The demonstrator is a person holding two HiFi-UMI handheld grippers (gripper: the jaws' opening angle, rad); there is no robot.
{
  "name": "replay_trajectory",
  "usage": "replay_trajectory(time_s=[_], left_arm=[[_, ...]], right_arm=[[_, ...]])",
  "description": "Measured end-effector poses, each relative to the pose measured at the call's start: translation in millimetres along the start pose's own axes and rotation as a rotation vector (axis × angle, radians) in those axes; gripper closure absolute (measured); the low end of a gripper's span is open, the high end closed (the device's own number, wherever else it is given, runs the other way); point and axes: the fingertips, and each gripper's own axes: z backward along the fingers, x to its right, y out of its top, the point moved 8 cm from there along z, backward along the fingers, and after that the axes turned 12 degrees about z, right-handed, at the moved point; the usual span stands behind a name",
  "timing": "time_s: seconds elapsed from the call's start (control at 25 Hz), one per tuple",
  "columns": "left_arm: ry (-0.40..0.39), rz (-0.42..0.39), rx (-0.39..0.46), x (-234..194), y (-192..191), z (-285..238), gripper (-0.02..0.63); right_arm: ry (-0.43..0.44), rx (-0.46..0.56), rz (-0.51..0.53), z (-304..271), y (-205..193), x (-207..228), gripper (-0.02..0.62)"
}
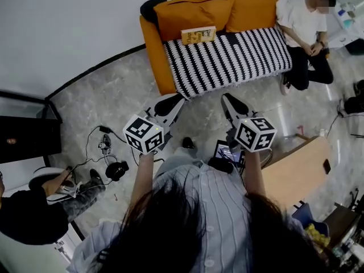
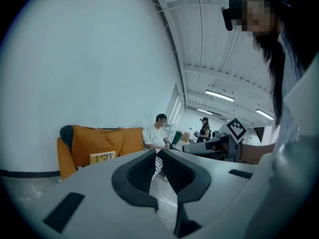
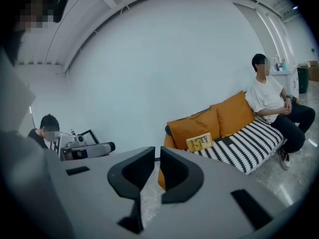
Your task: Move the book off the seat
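An orange sofa (image 1: 152, 53) with a black-and-white striped seat cover (image 1: 239, 56) carries a person in a white shirt (image 1: 301, 21) at its right end and a plump orange cushion (image 1: 193, 11) at its left. Well short of it, the left gripper (image 1: 181, 100) and right gripper (image 1: 226, 97) have fingers practically together, nothing between. The thin yellow book (image 1: 198, 35) stands on the seat, leaning on that cushion

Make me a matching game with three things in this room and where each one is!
Things:
1. yellow rectangular book
2. black headphones
3. person in a white T-shirt

Places:
A. lying on the grey marble floor
B. sitting at one end of the black-and-white striped sofa
C. standing on the seat, leaning against the orange cushion

Pairs: 1-C, 2-A, 3-B.
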Motion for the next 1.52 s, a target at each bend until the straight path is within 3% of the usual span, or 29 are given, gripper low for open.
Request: replay_trajectory(time_s=[0.36, 0.64, 0.84, 1.08, 1.52], left_arm=[[0.075, 0.036, -0.004, -47.9, 19.4, -36.9, 0.574], [0.182, 0.089, -0.001, -135.2, 44.8, -108.5, 0.571], [0.207, 0.123, 0.008, -150.7, 64.0, -153.7, 0.488], [0.285, 0.130, -0.094, -211.8, 66.0, -221.6, 0.488], [0.328, 0.202, -0.277, -309.3, 30.1, -274.4, 0.460]], right_arm=[[0.029, -0.049, 0.002, -60.1, 20.5, 45.3, 0.551], [0.035, -0.134, 0.044, -161.0, 46.3, 137.8, 0.551], [0.090, -0.175, 0.085, -187.1, 63.8, 193.9, 0.551], [0.138, -0.248, 0.123, -260.1, 60.7, 270.0, 0.549], [0.167, -0.373, 0.132, -361.2, 7.5, 342.0, 0.549]])
